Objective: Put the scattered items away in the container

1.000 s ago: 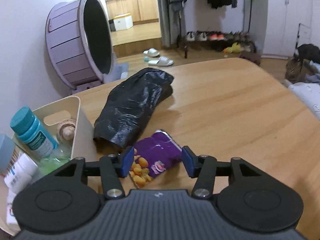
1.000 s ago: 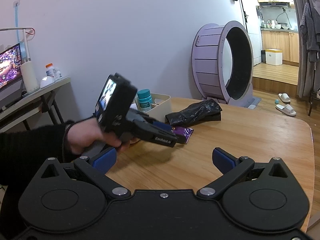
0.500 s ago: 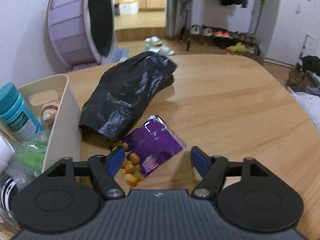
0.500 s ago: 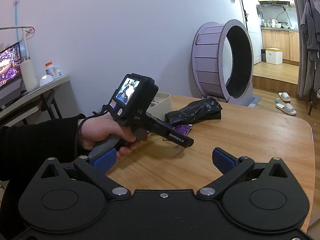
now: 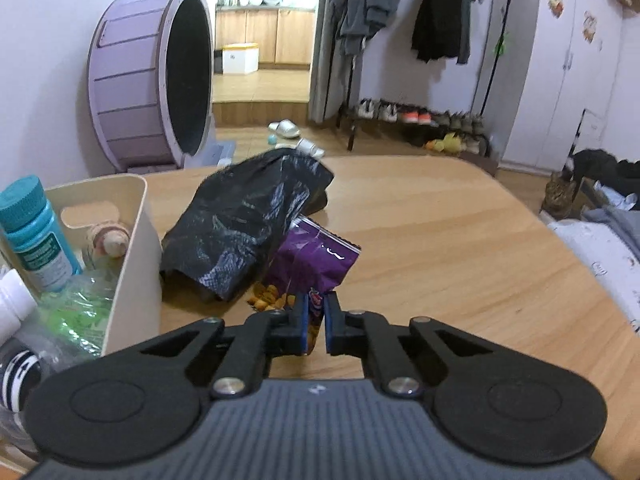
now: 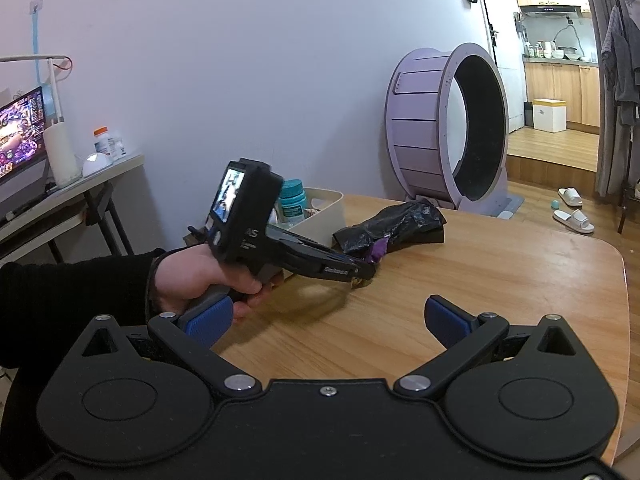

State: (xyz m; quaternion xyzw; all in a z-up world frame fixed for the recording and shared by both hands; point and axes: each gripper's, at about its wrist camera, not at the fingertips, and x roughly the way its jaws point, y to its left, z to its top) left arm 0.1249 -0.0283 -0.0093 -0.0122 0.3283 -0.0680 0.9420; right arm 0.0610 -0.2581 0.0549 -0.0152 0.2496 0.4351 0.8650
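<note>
Already the left gripper (image 5: pixel 315 322) has its jaws pinched on the near edge of the purple snack packet (image 5: pixel 316 260), which rises off the table (image 5: pixel 440 248) beside the cream bin (image 5: pixel 136 248), light, crinkly and probably slippery, while the right gripper (image 6: pixel 328 320) waits wide open, empty.

The left gripper (image 6: pixel 362 272) body shows "AS"; other print is illegible.

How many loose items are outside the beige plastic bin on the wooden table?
2: the crumpled black plastic bag lying beside the bin, and the purple snack packet, pinched by the left gripper.
</note>
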